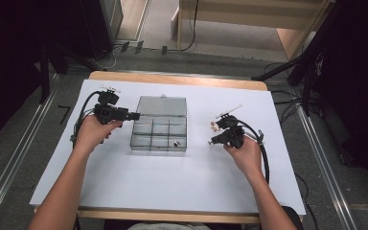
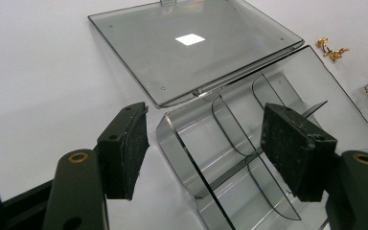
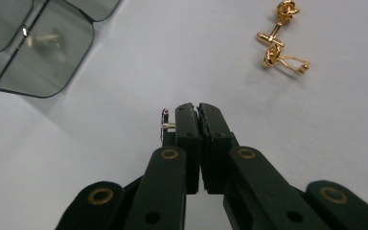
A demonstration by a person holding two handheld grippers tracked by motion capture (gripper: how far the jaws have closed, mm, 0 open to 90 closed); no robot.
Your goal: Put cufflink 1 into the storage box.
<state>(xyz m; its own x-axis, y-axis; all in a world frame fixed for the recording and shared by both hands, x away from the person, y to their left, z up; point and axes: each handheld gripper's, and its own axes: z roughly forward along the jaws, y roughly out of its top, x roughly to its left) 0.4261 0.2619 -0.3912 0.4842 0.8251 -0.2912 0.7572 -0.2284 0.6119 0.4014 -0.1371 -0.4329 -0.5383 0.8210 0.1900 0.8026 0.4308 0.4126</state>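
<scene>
A clear plastic compartment box [image 1: 146,130] lies open on the white table, its lid [image 1: 163,106] flat behind it. One silver cufflink [image 1: 176,143] rests in the front right compartment. My left gripper [image 1: 135,116] is open at the box's left back corner; in the left gripper view the jaws [image 2: 203,110] stand wide with the box corner [image 2: 182,139] just beyond them, untouched. My right gripper [image 3: 199,108] is shut on a silver cufflink [image 3: 165,125] that sticks out beside its left jaw. It hovers right of the box [image 1: 213,141].
A pair of gold cufflinks [image 3: 280,43] lies on the white sheet [image 1: 196,177] behind the right gripper, also visible from above [image 1: 215,126] and in the left gripper view [image 2: 333,49]. The wooden table edge [image 1: 172,78] runs along the back.
</scene>
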